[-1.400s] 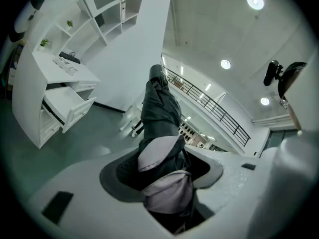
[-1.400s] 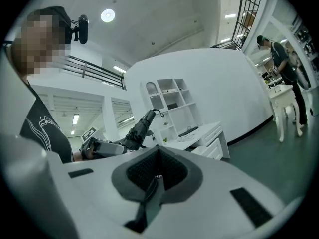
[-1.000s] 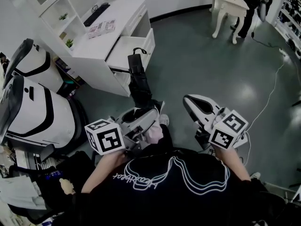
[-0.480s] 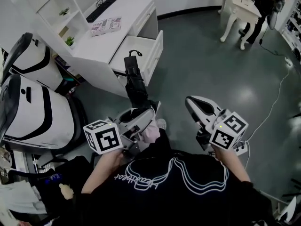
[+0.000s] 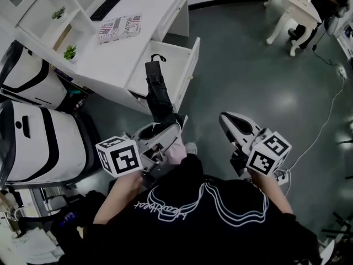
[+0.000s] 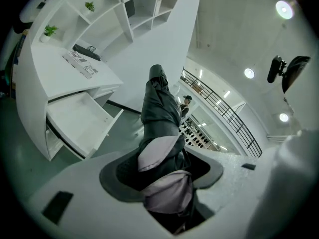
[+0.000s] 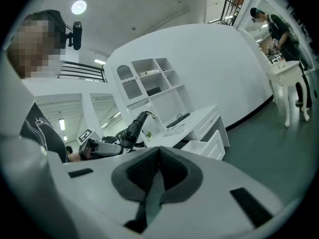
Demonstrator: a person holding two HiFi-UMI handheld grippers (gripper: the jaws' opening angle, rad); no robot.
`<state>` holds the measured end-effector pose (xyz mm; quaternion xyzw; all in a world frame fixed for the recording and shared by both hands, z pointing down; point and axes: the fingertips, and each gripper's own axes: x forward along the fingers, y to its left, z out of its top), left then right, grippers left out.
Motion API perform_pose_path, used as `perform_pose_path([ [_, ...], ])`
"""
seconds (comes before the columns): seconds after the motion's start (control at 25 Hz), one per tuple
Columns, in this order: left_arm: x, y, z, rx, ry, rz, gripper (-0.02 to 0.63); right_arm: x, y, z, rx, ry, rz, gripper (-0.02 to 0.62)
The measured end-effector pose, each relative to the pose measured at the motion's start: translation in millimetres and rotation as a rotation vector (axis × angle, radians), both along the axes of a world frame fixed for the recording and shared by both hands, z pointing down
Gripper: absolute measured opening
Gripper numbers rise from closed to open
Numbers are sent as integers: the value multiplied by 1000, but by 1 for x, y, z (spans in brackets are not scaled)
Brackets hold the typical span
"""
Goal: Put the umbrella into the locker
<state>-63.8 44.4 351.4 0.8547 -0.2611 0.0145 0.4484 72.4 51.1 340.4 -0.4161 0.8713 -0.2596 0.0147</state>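
Observation:
A folded dark umbrella (image 5: 157,95) with a wrist loop at its far end sticks out forward from my left gripper (image 5: 164,130). The jaws are shut on its pale lavender near end (image 6: 160,156). In the head view the umbrella's tip lies over the open white drawer (image 5: 175,53) of the desk. In the left gripper view the umbrella (image 6: 159,103) rises to the right of that drawer (image 6: 75,116). My right gripper (image 5: 227,120) hangs apart on the right over the grey floor, jaws together with nothing in them (image 7: 158,158). It sees the umbrella (image 7: 135,126) and the drawer (image 7: 204,148).
On the white desk lie a keyboard (image 5: 110,1) and a magazine (image 5: 120,26), and its shelves hold a small plant (image 5: 69,52). White-and-black chairs (image 5: 38,137) stand at the left. A white table (image 5: 295,7) with a person is far right. A cable (image 5: 325,120) crosses the floor.
Both grippers have moved forward toward the desk. The open drawer is nearer, and the umbrella's tip now reaches over its front part. The grip on the umbrella is unchanged.

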Motion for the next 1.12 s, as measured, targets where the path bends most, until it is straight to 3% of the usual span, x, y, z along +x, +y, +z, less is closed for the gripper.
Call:
perform_pose_path([
  [0.48, -12, -146, 27, 28, -112, 46, 224, -9, -141, 5, -7, 26, 17, 3],
  [0.76, -20, -185, 55, 60, -212, 35, 224, -12, -162, 12, -31, 88, 2, 3],
  [1.12, -30, -201, 112, 20, -362, 32, 224, -22, -174, 25, -52, 124, -47, 3],
])
